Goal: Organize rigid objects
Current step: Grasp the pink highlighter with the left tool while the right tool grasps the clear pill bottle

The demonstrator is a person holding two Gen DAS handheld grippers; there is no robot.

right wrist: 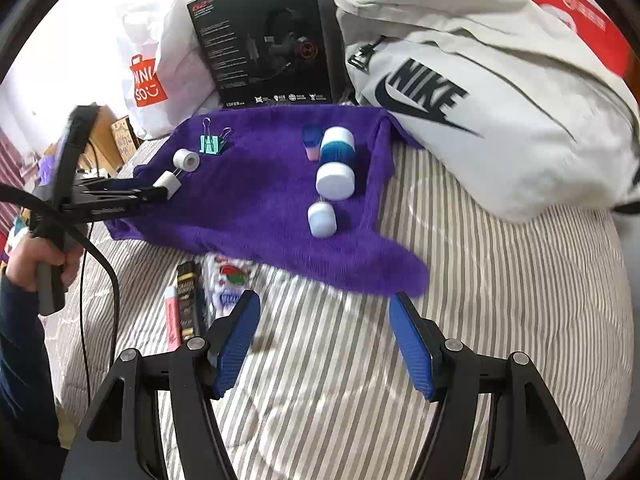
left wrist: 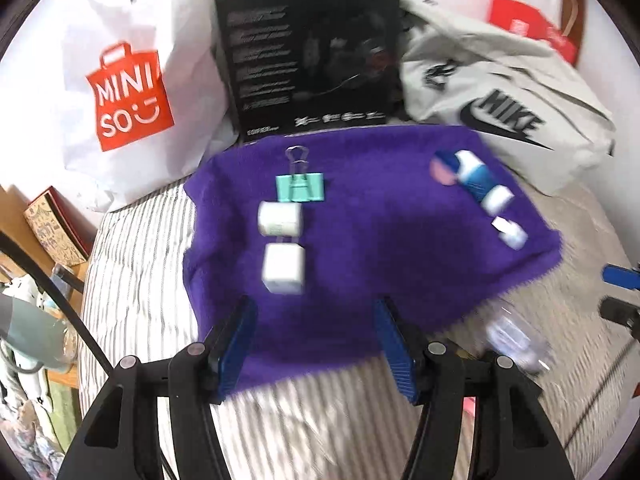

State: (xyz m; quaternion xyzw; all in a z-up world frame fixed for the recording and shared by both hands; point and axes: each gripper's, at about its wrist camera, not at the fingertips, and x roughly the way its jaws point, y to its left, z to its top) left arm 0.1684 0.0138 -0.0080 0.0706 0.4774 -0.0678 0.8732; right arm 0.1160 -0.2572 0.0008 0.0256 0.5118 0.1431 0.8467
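A purple towel (left wrist: 380,240) (right wrist: 260,184) lies on a striped bed. On its left stand a teal binder clip (left wrist: 300,187) (right wrist: 212,145), a white roll (left wrist: 279,219) (right wrist: 186,159) and a white cube (left wrist: 283,269) (right wrist: 169,184). On its right lie a pink-and-blue piece (left wrist: 443,169) (right wrist: 312,142), a blue-and-white cylinder (left wrist: 478,182) (right wrist: 338,146), a white cap (right wrist: 335,180) and a small white cylinder (left wrist: 510,233) (right wrist: 322,218). My left gripper (left wrist: 314,308) (right wrist: 160,192) is open and empty, just short of the white cube. My right gripper (right wrist: 324,300) is open and empty over the bed, below the towel.
A black headset box (left wrist: 308,52) (right wrist: 266,40), a white Miniso bag (left wrist: 120,80), a grey Nike bag (left wrist: 496,92) (right wrist: 480,96) and a red bag (left wrist: 532,28) stand behind the towel. Small packets and a pink tube (right wrist: 200,304) lie on the striped bed (right wrist: 460,320).
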